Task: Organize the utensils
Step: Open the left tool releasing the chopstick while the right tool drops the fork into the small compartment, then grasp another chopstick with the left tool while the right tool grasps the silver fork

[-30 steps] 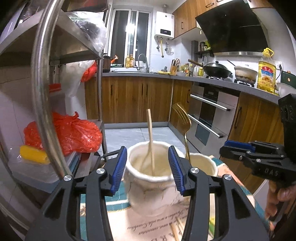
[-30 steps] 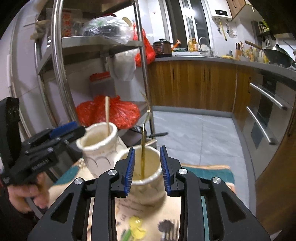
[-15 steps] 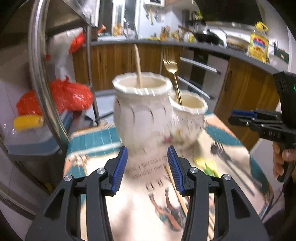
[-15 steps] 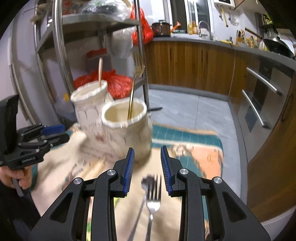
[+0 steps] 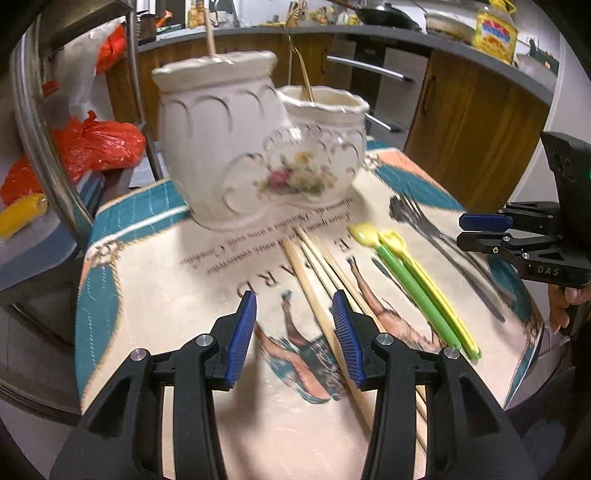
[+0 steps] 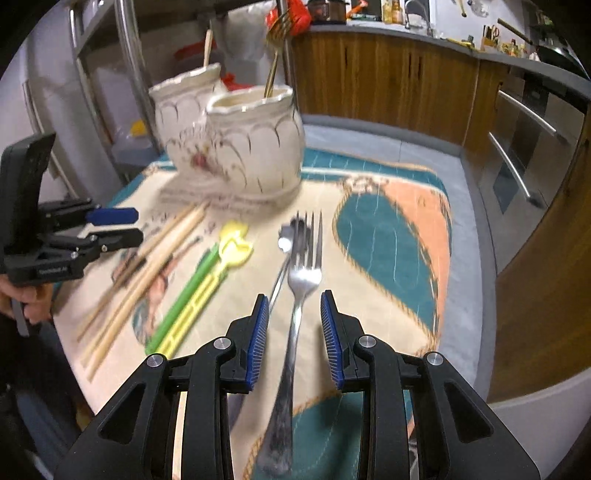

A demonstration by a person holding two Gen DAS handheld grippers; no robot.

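Note:
Two cream ceramic pots stand at the far end of a printed cloth. The taller pot [image 5: 218, 147] holds a wooden chopstick [image 5: 210, 33]; the flowered pot [image 5: 317, 155] holds a gold fork [image 6: 275, 59]. Wooden chopsticks [image 5: 317, 280], a green spoon [image 5: 413, 295], a yellow spoon [image 5: 436, 291] and steel forks [image 6: 299, 295] lie on the cloth. My left gripper [image 5: 293, 332] is open above the chopsticks. My right gripper [image 6: 293, 332] is open and straddles a steel fork's handle, above it.
A steel rack [image 5: 44, 122] with red bags [image 5: 92, 147] stands left of the table. Wooden kitchen cabinets [image 6: 388, 74] and an oven [image 6: 528, 147] line the far side. The cloth's edge [image 6: 443, 258] drops off at the right.
Both grippers have drawn back from the pots and dropped low over the cloth. The left now hovers over the chopsticks, the right over the steel fork. Both stay open.

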